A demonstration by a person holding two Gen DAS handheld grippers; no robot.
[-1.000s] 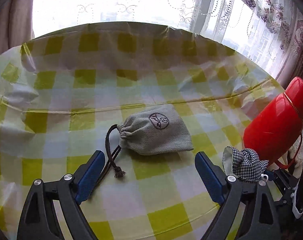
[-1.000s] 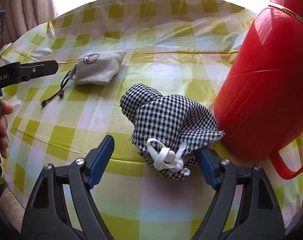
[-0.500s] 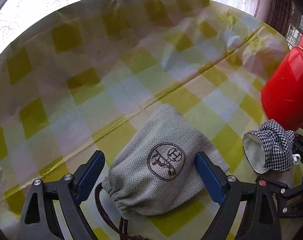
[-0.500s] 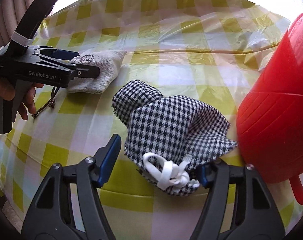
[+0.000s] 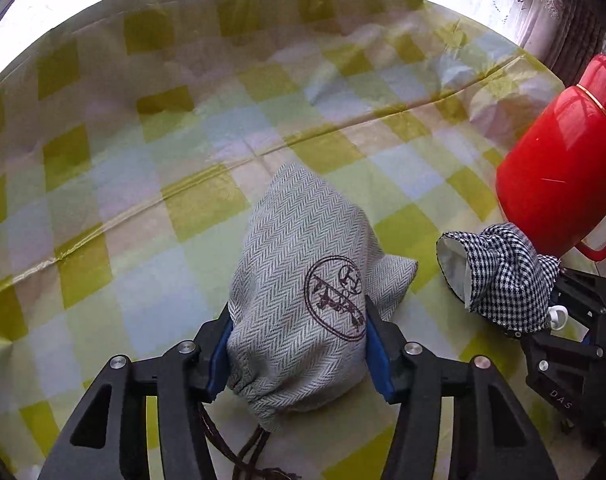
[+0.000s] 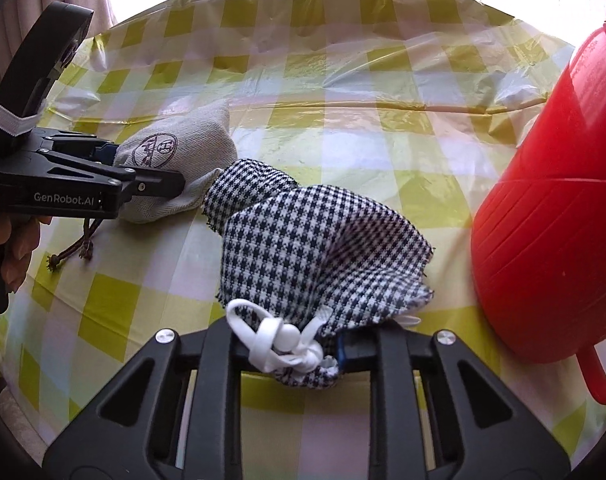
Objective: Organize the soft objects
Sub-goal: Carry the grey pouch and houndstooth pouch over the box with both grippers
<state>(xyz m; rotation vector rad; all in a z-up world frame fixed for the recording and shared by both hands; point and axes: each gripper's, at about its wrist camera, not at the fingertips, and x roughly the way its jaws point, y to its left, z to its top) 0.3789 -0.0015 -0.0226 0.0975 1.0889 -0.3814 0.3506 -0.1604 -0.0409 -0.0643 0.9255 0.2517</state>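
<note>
Both grippers' jaws closing on grey pouch [image 5: 303, 296] and checked pouch [image 6: 323, 248].

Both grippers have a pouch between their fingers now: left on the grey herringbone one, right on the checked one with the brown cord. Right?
Nearly. In the right wrist view the checked pouch in the right gripper has a white cord. The brown cord belongs to the grey herringbone pouch, between the closing left gripper.

A red jug [image 6: 551, 216] blocks the right side; the checked tablecloth [image 5: 151, 184] beyond lies open.
</note>
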